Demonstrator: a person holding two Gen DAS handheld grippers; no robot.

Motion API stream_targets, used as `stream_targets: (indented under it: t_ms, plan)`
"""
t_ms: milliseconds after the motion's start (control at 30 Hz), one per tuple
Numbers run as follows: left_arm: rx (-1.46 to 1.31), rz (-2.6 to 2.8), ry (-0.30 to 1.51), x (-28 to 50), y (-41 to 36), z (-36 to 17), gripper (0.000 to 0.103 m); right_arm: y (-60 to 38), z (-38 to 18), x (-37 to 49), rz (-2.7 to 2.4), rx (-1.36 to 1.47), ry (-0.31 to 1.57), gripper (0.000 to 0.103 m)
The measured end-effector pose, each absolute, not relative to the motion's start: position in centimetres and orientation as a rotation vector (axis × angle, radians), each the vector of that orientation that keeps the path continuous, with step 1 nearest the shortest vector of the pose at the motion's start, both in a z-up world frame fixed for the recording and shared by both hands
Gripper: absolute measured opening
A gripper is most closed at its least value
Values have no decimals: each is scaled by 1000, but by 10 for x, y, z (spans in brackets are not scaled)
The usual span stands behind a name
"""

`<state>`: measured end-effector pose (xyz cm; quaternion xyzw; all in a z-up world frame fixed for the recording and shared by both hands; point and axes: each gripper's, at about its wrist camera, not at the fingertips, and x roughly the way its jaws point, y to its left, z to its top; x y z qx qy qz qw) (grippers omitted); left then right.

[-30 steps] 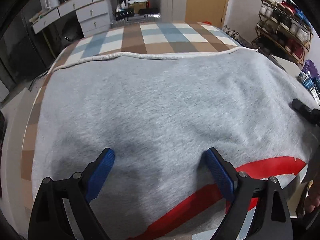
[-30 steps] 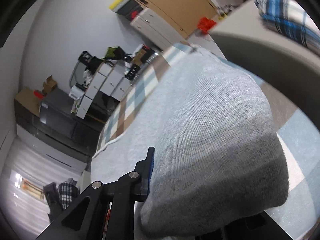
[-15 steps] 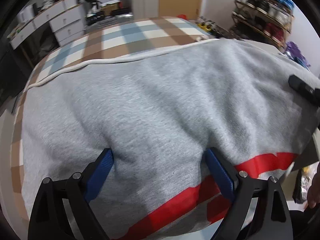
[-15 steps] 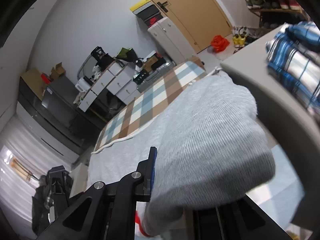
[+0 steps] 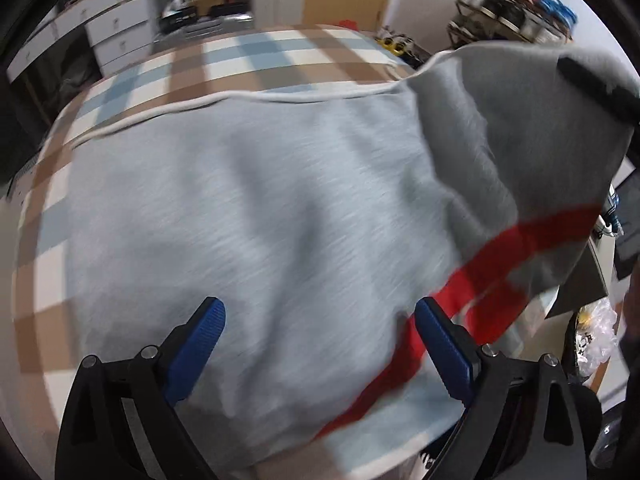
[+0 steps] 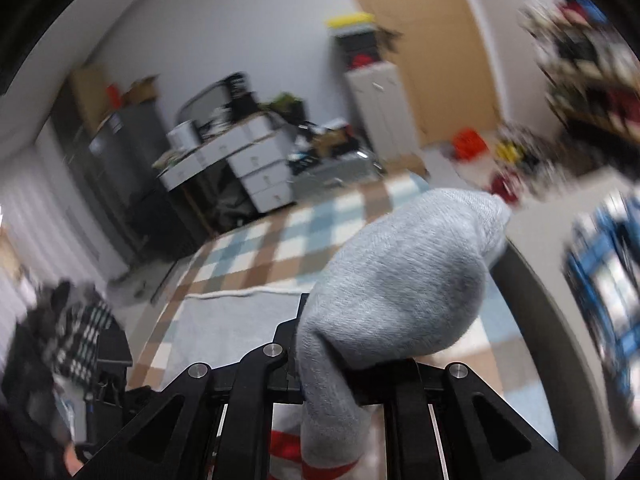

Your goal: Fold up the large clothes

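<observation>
Right side of the sweatshirt lifted for a fold

The grey sweatshirt (image 5: 256, 208) lies spread on the checked bedcover (image 5: 224, 60), its right edge raised off the bed. The right gripper (image 6: 332, 360) is clenched on a bunch of that fabric, while the left gripper (image 5: 318, 344) hangs released over the near hem, fingers wide apart, gripping nothing. Judging from this, the risk is uneven folding: with only one side pinched, the heavy cloth may slip out of the grip or drag the rest askew, leaving the red stripe (image 5: 500, 264) crooked.
</observation>
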<state>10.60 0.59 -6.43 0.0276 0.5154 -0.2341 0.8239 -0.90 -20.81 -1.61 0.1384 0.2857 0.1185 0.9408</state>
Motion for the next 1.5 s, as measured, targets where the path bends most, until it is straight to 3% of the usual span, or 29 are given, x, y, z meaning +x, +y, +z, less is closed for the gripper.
stream_targets:
  t_ms: [167,333,467,667,867,1067,1367,1467,1500]
  plan:
    - [-29,-427,1139,99,86,-76,93,-127,11,-19,335,17,518,12]
    - [-229,-435,1212,100,144,-83,92,-36,4,-36,471,-282,510,12]
    - [-266,-397,1083,73,187,-53,92,23,-35,-39,562,-411,596,13]
    - [-451,-432,1087,51,222,-61,92,88,-112,-59,558,-689,656,13]
    - [-491,-521,1068,71,214,-39,92,86,-126,-76,521,-704,581,15]
    - [-403,-601,1068,152,146,1,92,53,-135,-70,554,-525,600,16]
    - [-543,-546,1427,246,89,-76,92,33,-119,-71,625,-393,628,16]
    - [-689,-565,1387,246,89,-78,92,27,-115,-67,644,-351,649,16]
    - [-706,-580,1356,245,88,-72,68,25,-114,-66,652,-335,657,16]
